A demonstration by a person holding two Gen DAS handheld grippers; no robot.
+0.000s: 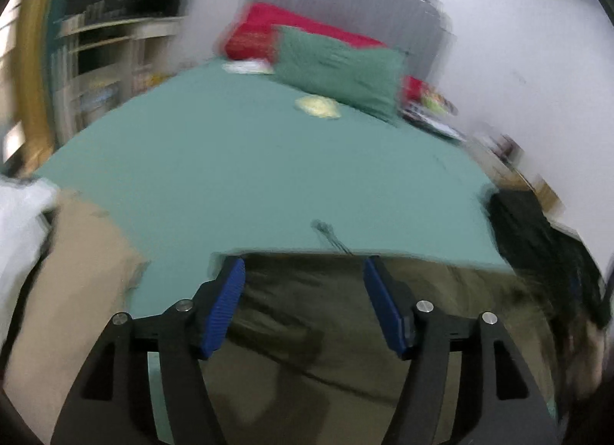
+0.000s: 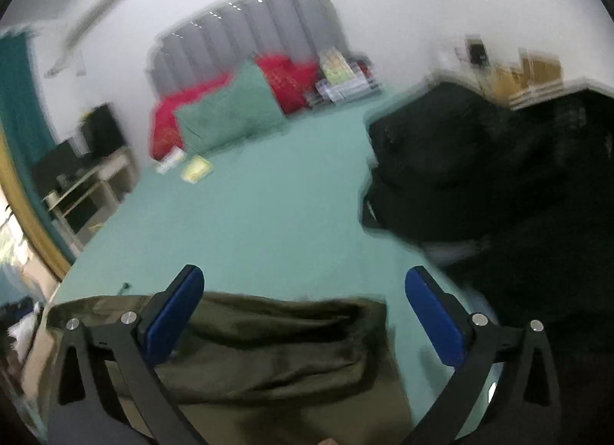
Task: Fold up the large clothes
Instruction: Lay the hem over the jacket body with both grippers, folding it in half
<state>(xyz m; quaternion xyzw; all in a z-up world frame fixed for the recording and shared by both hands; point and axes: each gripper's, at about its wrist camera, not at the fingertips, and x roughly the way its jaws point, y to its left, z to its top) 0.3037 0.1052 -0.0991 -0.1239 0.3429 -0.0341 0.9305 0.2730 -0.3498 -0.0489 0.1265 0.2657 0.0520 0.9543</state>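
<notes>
Gaping wide, both tools hover over olive garment; holding nothing.

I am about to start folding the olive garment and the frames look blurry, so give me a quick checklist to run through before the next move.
1. Left gripper open: ok.
2. Right gripper open: ok.
3. Neither gripper holds cloth: ok, nothing sits between the fingers.
4. Olive garment lies below both grippers on the green bed sheet: ok.
5. Garment spread flat: cannot tell, blur and cropped edges.
6. Fold area free of the black clothes at right: cannot tell; they lie close.
</notes>
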